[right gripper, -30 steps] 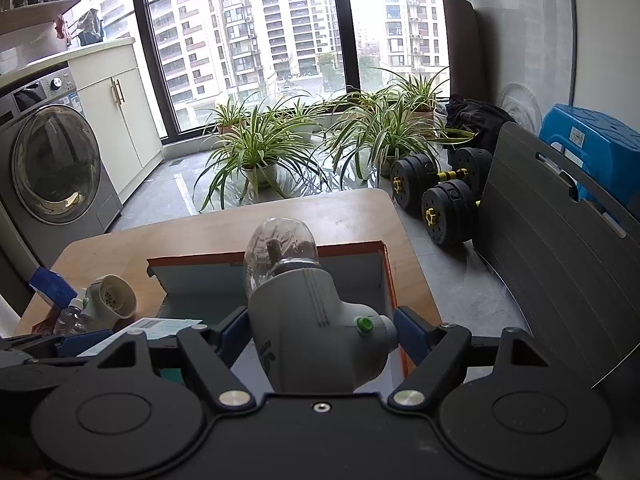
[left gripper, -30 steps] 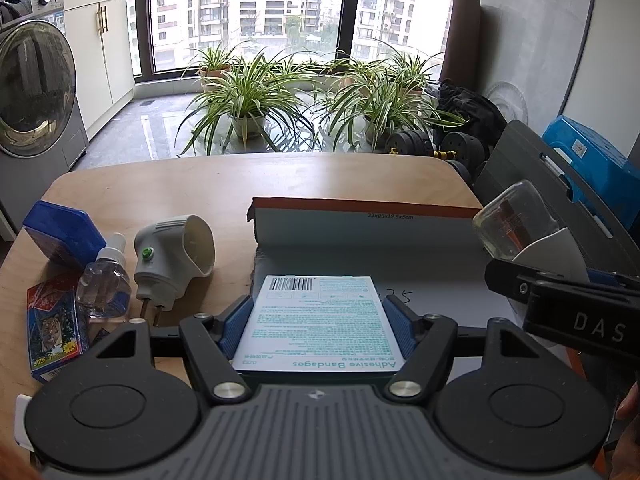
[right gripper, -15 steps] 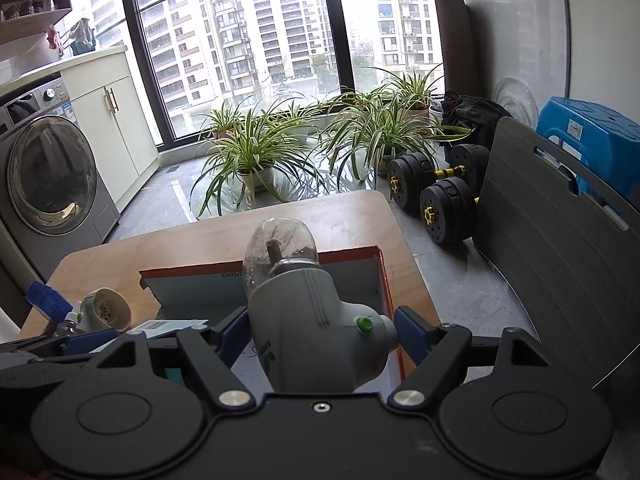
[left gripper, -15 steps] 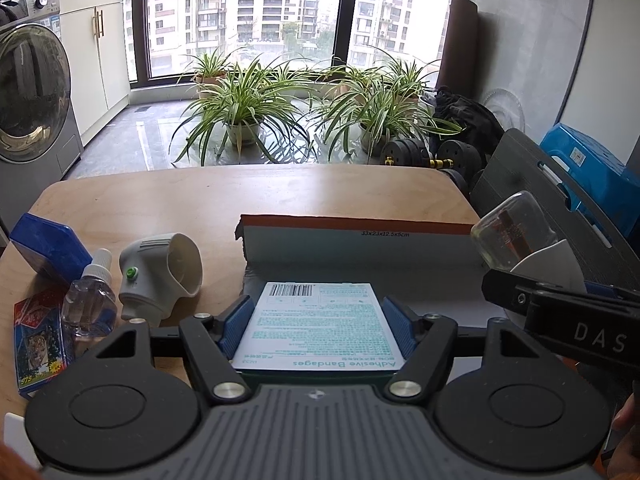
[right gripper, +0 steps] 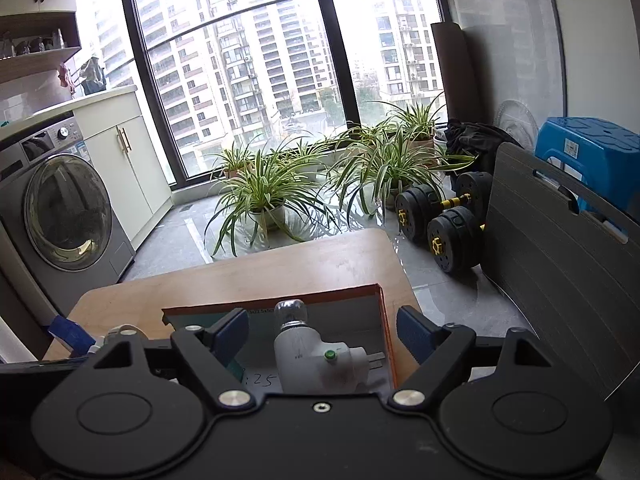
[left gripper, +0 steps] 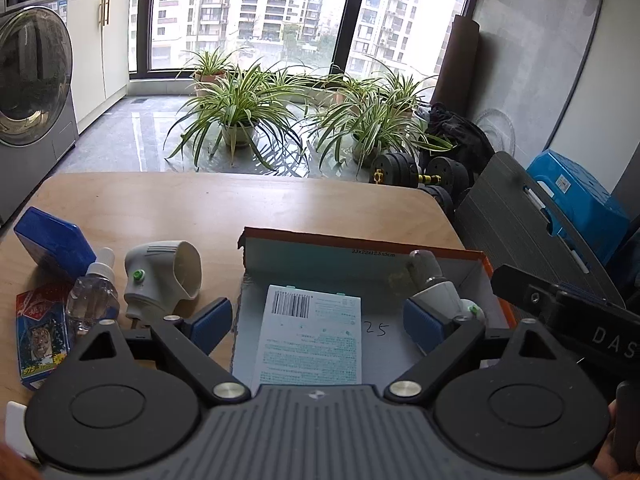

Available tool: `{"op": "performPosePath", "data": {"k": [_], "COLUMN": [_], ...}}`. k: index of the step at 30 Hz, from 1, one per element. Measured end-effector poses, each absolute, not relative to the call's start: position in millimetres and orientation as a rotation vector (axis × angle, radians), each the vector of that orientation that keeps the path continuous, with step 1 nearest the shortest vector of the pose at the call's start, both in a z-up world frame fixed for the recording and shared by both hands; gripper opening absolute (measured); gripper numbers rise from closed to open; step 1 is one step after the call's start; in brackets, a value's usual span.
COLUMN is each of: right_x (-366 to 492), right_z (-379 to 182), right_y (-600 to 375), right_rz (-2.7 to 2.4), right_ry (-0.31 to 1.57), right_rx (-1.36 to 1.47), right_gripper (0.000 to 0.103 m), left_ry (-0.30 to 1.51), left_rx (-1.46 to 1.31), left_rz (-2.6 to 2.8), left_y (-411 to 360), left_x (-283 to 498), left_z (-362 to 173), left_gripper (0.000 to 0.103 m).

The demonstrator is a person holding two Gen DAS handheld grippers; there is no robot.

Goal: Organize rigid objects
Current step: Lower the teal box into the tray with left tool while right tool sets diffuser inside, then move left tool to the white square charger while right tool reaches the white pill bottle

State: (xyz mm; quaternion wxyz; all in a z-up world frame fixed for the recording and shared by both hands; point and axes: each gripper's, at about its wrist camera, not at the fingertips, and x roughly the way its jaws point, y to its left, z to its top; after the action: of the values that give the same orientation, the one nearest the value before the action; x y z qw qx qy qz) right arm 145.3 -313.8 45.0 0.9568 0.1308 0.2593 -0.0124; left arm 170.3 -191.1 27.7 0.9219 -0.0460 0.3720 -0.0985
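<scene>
An open cardboard box [left gripper: 360, 242] with an orange rim sits on the wooden table [left gripper: 240, 208]. A pale green bandage packet [left gripper: 312, 340] lies flat on its floor. My left gripper [left gripper: 318, 326] hovers over the packet, its jaws opening and its pads clear of the packet. A white plug-in vaporizer with a clear bottle [right gripper: 308, 356] lies on its side at the right of the box [right gripper: 276, 300]. My right gripper [right gripper: 324, 332] is above the vaporizer, its jaws opening and its pads well apart from it. The same vaporizer [left gripper: 436, 292] shows in the left wrist view.
Left of the box lie a second white vaporizer shell [left gripper: 160, 280], a small clear bottle [left gripper: 94, 296], a blue case [left gripper: 54, 240] and a card pack [left gripper: 40, 332]. On the floor beyond the table are potted plants [left gripper: 240, 112], dumbbells [right gripper: 452, 240] and a washing machine [right gripper: 60, 216].
The left gripper let go of the bandage packet, which now lies in the box. The right gripper let go of the vaporizer, now on the box floor. Both sets of jaws widened.
</scene>
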Motion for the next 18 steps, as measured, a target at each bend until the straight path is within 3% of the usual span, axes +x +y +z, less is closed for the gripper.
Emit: {"op": "performPosePath", "data": {"k": [3, 18], "right_x": [141.3, 96.2], "right_z": [45.4, 54.6], "right_y": [-317.5, -276.3], "right_rz": [-0.04, -0.039], "right_ry": [0.519, 0.63], "right_rx": [0.269, 0.234], "right_gripper": [0.098, 0.098], "left_ry": [0.752, 0.795], "left_rx": [-0.079, -0.063], "left_rz": [-0.193, -0.182], "left_y": [-184.9, -136.2], "left_x": [161.1, 119.8], "left_z": [40.3, 54.3], "left_gripper": [0.1, 0.102]}}
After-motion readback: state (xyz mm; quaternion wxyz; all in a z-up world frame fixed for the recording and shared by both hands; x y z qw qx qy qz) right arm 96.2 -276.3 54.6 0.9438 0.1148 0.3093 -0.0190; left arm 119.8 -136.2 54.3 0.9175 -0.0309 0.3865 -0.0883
